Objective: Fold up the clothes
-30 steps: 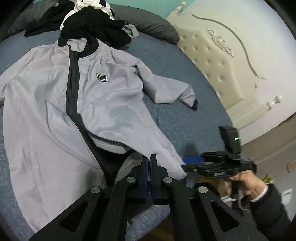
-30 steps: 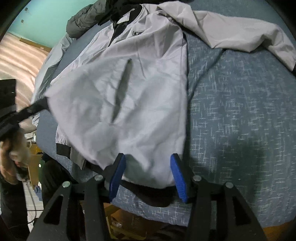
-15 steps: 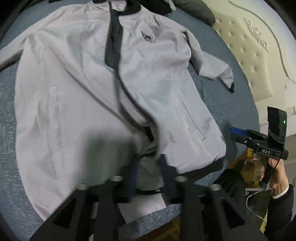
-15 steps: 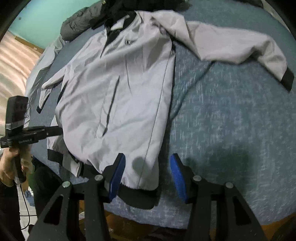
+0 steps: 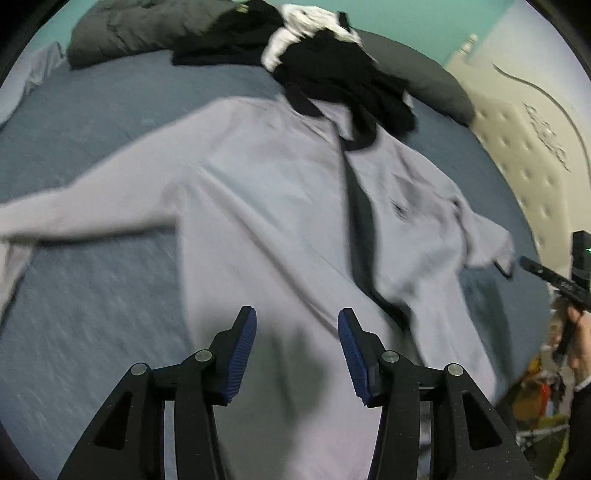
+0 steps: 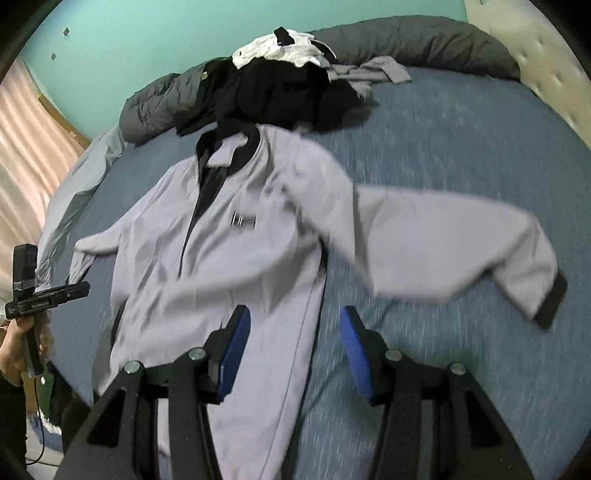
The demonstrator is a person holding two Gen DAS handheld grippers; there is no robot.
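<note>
Just below open jaws, jacket (image 5: pixel 280 229).

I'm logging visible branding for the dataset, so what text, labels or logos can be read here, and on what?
None can be read.
Chest patch on the grey jacket: dark rectangle with pale marks, smeared by motion blur.
Pale label on the side of the left gripper in the right wrist view: too small and blurred.
Tag on the dark clothes pile: too small.
</note>
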